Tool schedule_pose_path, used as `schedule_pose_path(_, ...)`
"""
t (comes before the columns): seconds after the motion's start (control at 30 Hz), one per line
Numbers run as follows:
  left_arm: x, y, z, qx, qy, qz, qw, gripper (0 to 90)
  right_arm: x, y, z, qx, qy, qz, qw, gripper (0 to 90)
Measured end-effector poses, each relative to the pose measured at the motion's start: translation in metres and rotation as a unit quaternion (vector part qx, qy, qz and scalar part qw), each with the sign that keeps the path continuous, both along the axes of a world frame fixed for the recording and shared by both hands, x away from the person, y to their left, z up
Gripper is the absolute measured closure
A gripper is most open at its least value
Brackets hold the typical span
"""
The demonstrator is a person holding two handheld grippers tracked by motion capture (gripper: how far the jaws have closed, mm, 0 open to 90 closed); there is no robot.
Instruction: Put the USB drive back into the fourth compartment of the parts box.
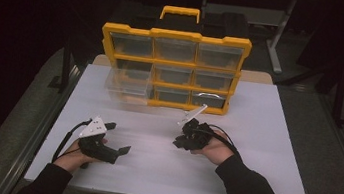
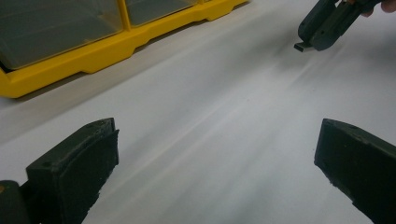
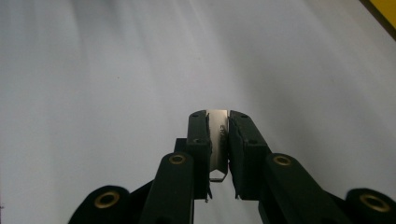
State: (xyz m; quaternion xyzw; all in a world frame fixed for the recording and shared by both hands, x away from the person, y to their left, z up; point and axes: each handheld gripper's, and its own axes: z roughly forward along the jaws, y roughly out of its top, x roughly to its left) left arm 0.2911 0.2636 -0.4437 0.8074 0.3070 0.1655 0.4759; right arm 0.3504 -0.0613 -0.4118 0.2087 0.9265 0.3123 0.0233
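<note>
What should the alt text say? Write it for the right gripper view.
The right tool clamps a small flat silver metal piece between its two black jaws, above a plain white table. A yellow plastic organiser's corner shows top right.

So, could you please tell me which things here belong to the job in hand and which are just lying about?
In the job:
- small metal piece, clamped in the right gripper
- yellow drawer organiser, its clear drawer pulled out
- left gripper, open, holding nothing

Lying about:
- white table
- grey stand behind

Dim room, softly lit tabletop, grainy blur.
</note>
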Motion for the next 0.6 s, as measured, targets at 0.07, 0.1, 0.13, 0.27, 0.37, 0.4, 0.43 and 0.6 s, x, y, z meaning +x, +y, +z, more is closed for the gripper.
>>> schedule_pose_path(0.07, 0.000, 0.000, 0.000, 0.000, 0.000, 0.000, 1.0000, 0.0, 0.001, 0.000, 0.003, 0.001, -0.001, 0.003, 1.0000, 78.2)
schedule_pose_path(0.1, 0.000, 0.000, 0.000, -0.001, 0.000, 0.000, 1.0000, 0.0, 0.001, -0.001, 0.004, 0.003, 0.000, 0.002, 1.0000, 78.2)
schedule_pose_path(0.13, 0.000, 0.000, 0.000, -0.001, 0.001, 0.000, 1.0000, 0.0, 0.001, -0.001, 0.004, 0.004, 0.001, 0.003, 1.0000, 78.2)
schedule_pose_path(0.27, 0.000, 0.000, 0.000, -0.001, 0.001, 0.000, 1.0000, 0.0, 0.003, -0.002, 0.009, 0.006, 0.000, 0.007, 1.0000, 78.2)
schedule_pose_path(0.37, 0.000, 0.000, 0.000, -0.002, 0.002, -0.001, 1.0000, 0.0, 0.004, -0.002, 0.013, 0.013, 0.003, 0.008, 0.9999, 78.2)
schedule_pose_path(0.4, 0.000, 0.000, 0.000, -0.002, 0.002, -0.001, 1.0000, 0.0, 0.004, -0.002, 0.014, 0.013, 0.001, 0.010, 0.9999, 78.2)
schedule_pose_path(0.43, 0.000, 0.000, 0.000, -0.002, 0.001, -0.001, 1.0000, 0.0, 0.004, -0.001, 0.016, 0.014, 0.001, 0.011, 0.9998, 78.2)
schedule_pose_path(0.6, 0.000, -0.001, -0.001, -0.002, 0.001, -0.002, 1.0000, 0.0, 0.006, -0.002, 0.021, 0.013, 0.002, 0.009, 0.9999, 78.2)
